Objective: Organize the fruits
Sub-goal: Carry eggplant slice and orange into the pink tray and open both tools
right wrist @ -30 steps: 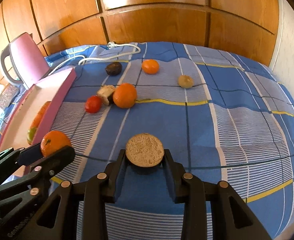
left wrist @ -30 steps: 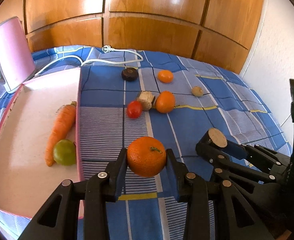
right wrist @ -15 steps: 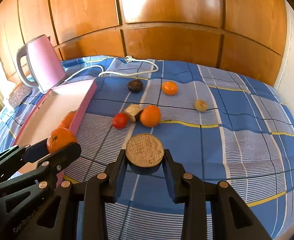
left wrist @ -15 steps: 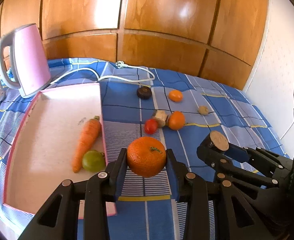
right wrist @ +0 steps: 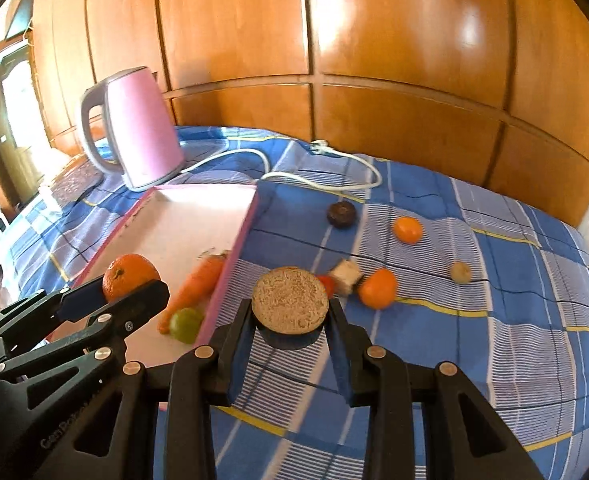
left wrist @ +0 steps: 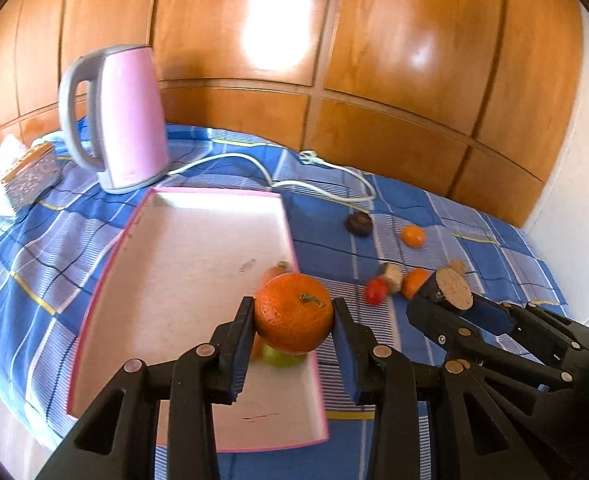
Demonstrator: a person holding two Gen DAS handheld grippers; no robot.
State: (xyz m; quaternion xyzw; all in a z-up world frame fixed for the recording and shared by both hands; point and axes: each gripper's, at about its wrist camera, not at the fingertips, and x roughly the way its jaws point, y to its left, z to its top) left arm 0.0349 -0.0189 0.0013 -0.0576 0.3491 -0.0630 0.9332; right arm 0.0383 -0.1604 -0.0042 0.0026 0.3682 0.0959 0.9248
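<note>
two tools (left wrist: 293, 320) (right wrist: 290, 312), faint "gen…" lettering, maybe

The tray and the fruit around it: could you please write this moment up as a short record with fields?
left gripper: jaws shut on a large orange, held above the tray
right gripper: jaws shut on a round brown slice, over the blue checked cloth
tray: pink rim, holds a carrot and a green fruit
on the cloth: red tomato, two small oranges, dark fruit, pale round fruit, beige chunk
behind the tray: pink kettle, white cord
</note>
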